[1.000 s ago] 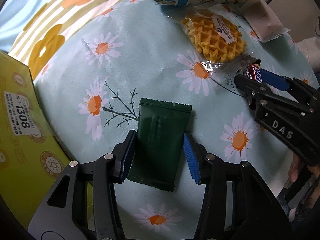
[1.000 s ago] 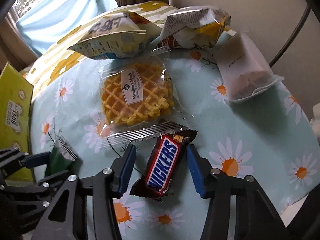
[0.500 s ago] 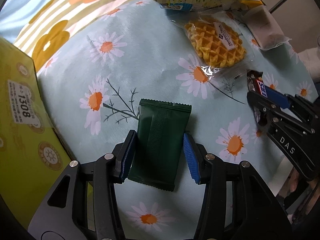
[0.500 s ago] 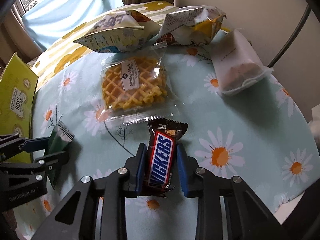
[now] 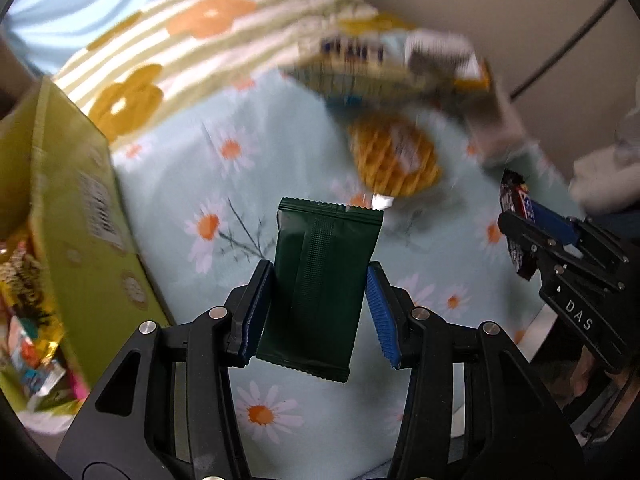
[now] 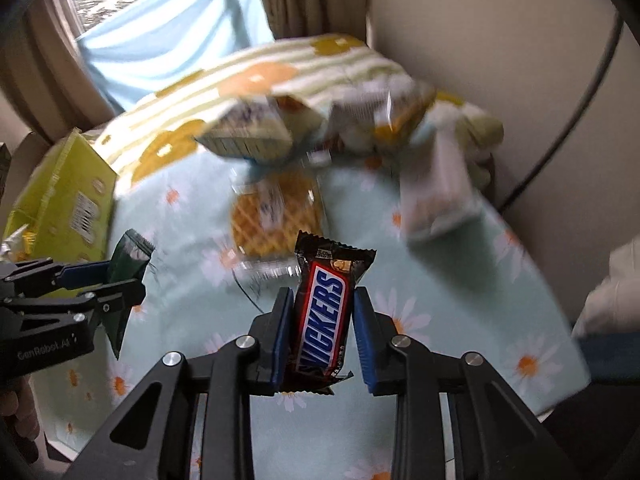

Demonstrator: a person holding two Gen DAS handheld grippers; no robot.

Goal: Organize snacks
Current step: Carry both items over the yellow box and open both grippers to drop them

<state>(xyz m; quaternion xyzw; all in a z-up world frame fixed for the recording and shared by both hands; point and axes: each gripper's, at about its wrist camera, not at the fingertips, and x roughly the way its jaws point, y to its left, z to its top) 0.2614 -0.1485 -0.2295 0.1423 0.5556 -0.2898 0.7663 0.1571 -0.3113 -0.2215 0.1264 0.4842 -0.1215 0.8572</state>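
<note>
Now both claws grip snacks: left claw [image 5: 316, 312] a green packet [image 5: 320, 296], right claw [image 6: 320, 336] a Snickers [image 6: 324, 312]; next, probably carry them to the yellow box [image 5: 72, 216].

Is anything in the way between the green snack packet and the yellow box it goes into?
Nothing visible is. The left gripper holds the green packet up over bare daisy tablecloth, with the yellow box just to its left. The waffle and the other bags lie on the far side, away from that path.
</note>
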